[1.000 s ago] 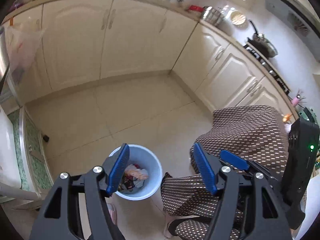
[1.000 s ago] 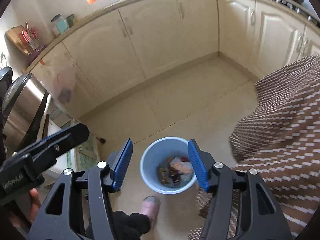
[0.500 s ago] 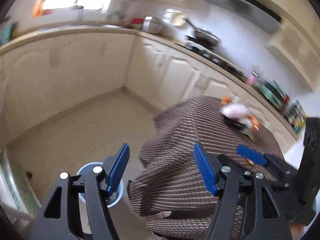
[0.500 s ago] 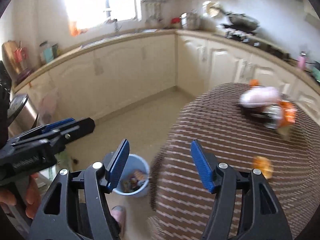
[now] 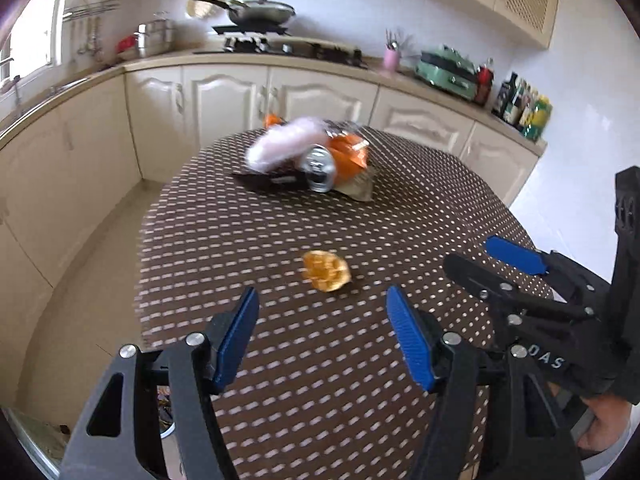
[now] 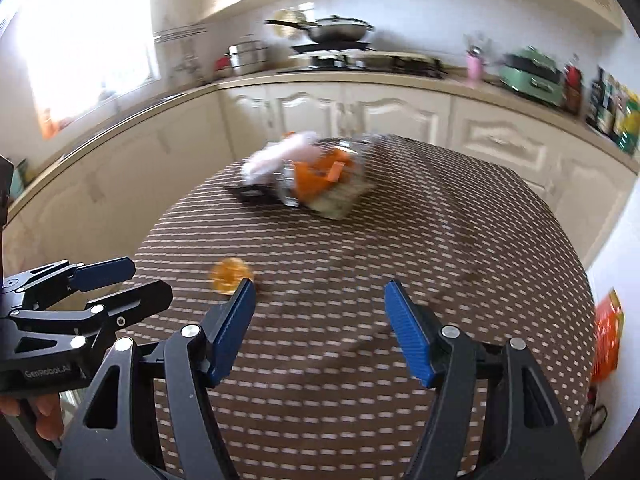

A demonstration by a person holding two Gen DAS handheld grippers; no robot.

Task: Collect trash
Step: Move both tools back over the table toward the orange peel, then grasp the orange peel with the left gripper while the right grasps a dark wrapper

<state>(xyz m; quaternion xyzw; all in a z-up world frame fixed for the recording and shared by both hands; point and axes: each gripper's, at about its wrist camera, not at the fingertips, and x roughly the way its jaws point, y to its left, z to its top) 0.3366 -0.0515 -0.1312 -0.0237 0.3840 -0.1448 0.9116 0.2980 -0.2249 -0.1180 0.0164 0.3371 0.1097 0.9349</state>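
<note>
A round table with a brown dotted cloth carries trash. A small orange peel lies near the front, just beyond my left gripper, which is open and empty. At the far side lies a pile: a pink plastic bag, a silver can, an orange wrapper and a dark wrapper. My right gripper is open and empty above the table's near part; it also shows in the left wrist view.
Cream kitchen cabinets and a counter with a stove and pan, a green appliance and bottles run behind the table. An orange box lies beyond the table's right edge. Floor is to the left.
Both grippers have swung up from the blue trash bin on the floor to face the table top. The trash pile and orange peel are now in front of them. Both stay open.
</note>
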